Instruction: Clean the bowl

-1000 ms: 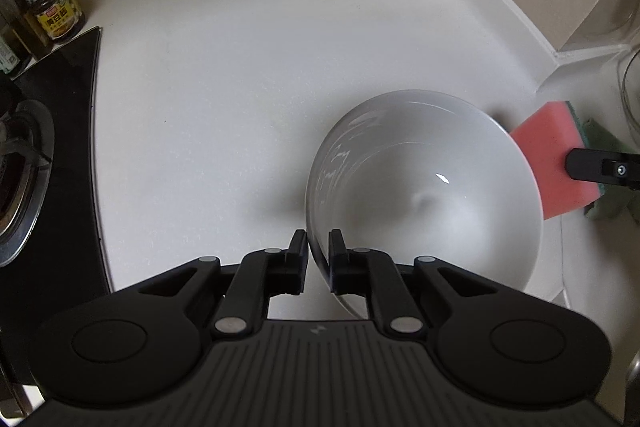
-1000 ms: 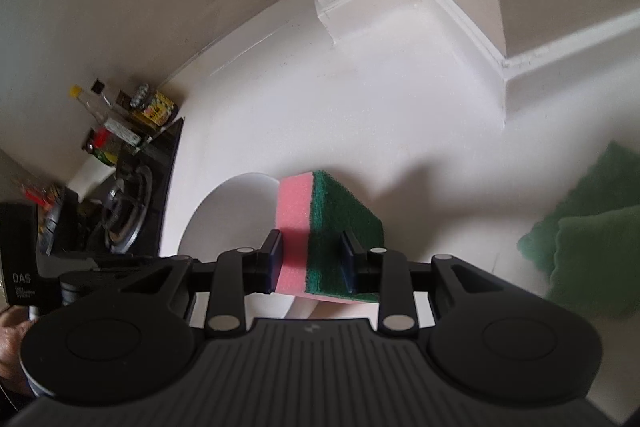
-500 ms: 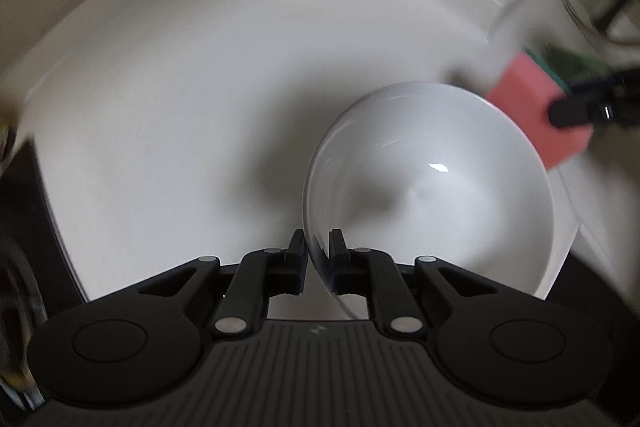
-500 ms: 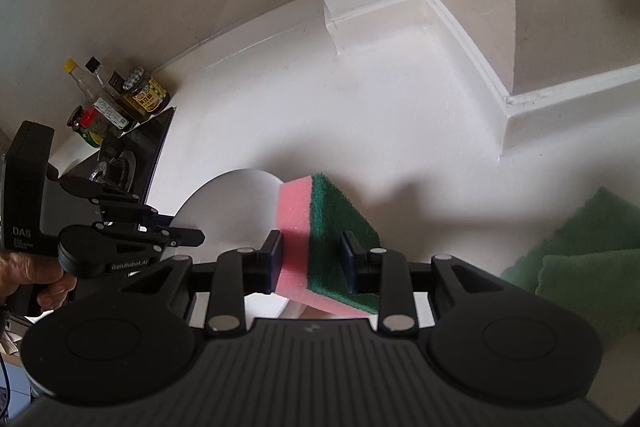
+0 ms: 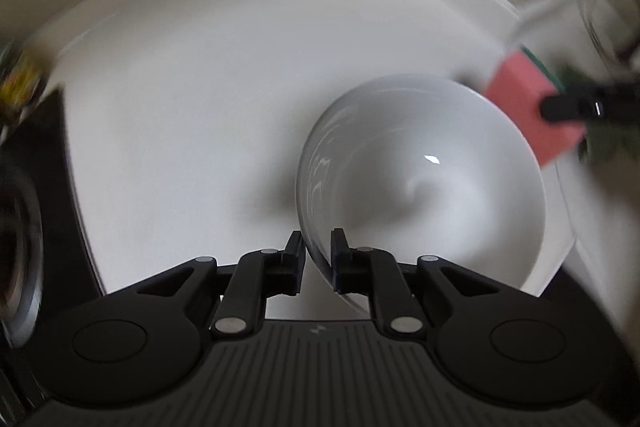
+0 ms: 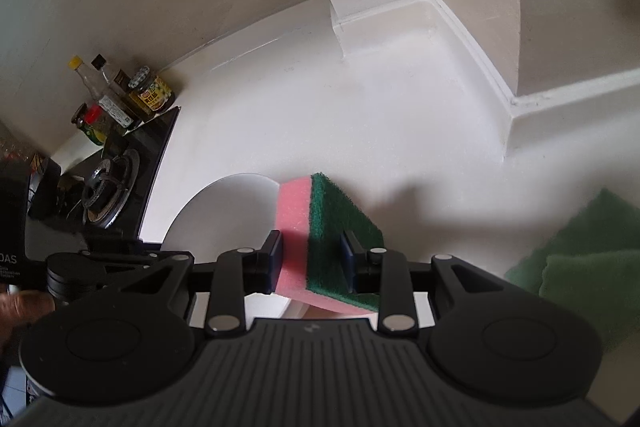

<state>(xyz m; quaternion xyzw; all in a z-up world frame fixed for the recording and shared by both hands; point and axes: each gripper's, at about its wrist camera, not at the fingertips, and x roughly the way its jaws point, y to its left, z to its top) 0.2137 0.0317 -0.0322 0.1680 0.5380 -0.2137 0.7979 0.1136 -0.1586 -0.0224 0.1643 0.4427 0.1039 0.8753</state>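
Observation:
A white bowl (image 5: 420, 179) is tilted over the white counter, its near rim between the fingers of my left gripper (image 5: 316, 251). The jaws are opening slightly, but the pads still touch the rim. My right gripper (image 6: 312, 259) is shut on a sponge (image 6: 308, 227), pink on the left and green on the right. In the left wrist view the sponge (image 5: 520, 103) hangs just beyond the bowl's far right rim, blurred. The right wrist view shows the bowl (image 6: 224, 211) behind and left of the sponge, with the left gripper (image 6: 100, 263) and a hand (image 6: 24, 307) at the left edge.
A gas stove (image 6: 108, 187) sits at the counter's left, with several bottles and jars (image 6: 120, 95) behind it. A folded green cloth (image 6: 580, 247) lies at the right. The counter (image 6: 320, 107) ends at a wall with a jutting corner.
The left wrist view has rolled, so the counter swung while the bowl kept its place between the fingers. The sponge now sits higher at the bowl's far right rim. The left gripper entered the right view.

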